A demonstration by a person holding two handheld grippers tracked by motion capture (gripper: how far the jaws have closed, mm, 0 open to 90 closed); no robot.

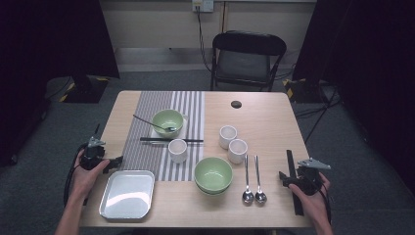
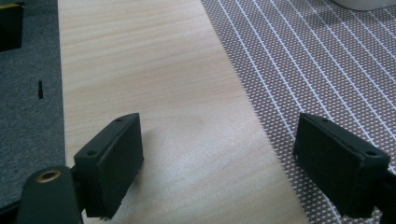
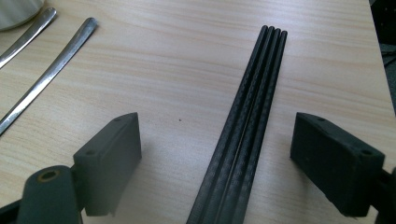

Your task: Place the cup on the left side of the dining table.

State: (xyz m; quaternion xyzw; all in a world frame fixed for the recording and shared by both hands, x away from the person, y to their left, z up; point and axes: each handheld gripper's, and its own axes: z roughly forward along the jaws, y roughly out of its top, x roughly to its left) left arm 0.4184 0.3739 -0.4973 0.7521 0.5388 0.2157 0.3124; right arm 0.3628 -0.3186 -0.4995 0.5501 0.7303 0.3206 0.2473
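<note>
A: Right tongs [image 3: 217, 163] are spread wide, straddling the black chopsticks [image 3: 243, 126] at the right edge of the table [image 1: 264, 110]. Pads not touching yet, nothing clamped.

B: Looks like a bundle of four, lying side by side. How to grab clean?

A: Sticks sit closer to one jaw. I'd center over the bundle first, drop until the pads nearly reach the wood, then close across the width so all the sticks pinch together. An off-center close could shove them sideways or roll one out.

B: Left side?

A: Left tongs [image 2: 219, 163] also wide apart, empty, low over bare table just beside the striped placemat [image 2: 317, 74] edge. In the high view they're near the white tray [image 1: 127, 195].

B: Containers?

A: Tray looks empty. Green bowl [image 1: 168, 122] on the placemat has a spoon [image 1: 152, 123] resting in it; another pair of chopsticks [image 1: 171, 140] lies in front. Near green bowls [image 1: 213, 174] look stacked, top one empty. Three white cups [image 1: 177, 150] [image 1: 227, 136] [image 1: 237, 151], contents can't tell. Two spoons [image 1: 253, 182] flat on the table between bowls and right hand.
</note>
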